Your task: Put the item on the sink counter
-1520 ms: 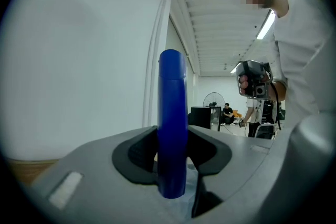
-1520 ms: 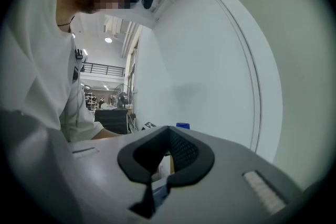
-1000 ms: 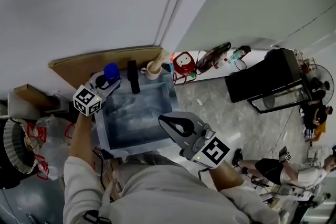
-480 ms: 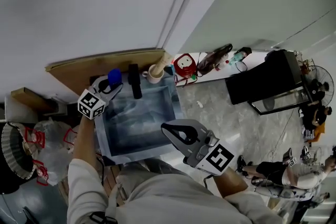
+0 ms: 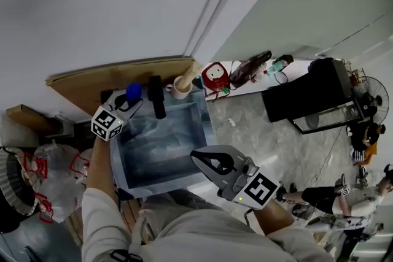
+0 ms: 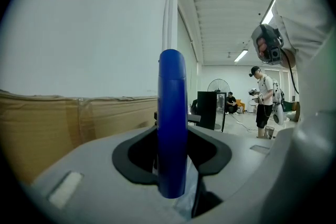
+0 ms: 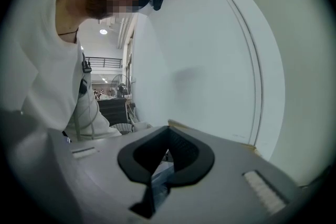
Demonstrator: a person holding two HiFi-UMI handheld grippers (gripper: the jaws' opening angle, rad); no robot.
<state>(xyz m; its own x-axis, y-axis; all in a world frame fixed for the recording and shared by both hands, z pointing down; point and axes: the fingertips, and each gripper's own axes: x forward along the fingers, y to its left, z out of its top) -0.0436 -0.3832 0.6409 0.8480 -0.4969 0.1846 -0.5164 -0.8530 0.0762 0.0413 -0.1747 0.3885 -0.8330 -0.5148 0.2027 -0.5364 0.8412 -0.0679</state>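
A flat blue item [image 5: 133, 92] is clamped edge-up in my left gripper [image 5: 128, 100], which hangs over the back left corner of the steel sink [image 5: 126, 172], next to the black faucet [image 5: 156, 96]. In the left gripper view the blue item [image 6: 172, 92] stands upright between the pads of the left gripper [image 6: 173, 134]. My right gripper [image 5: 195, 155] hovers over the sink's front right rim. Its jaws meet at the tips, and the right gripper view shows nothing between the tips of the right gripper [image 7: 168, 131].
A beige cup with a stick [image 5: 180, 86] and a red object [image 5: 215, 75] sit at the sink's back right. A sheet of cardboard [image 5: 92, 78] leans against the wall behind the sink. Bags [image 5: 52, 159] lie at the left. A person [image 5: 344, 199] is on the floor at the right.
The left gripper with the blue item has sunk a little toward the sink's back left corner. The right gripper has drifted slightly lower, still shut.
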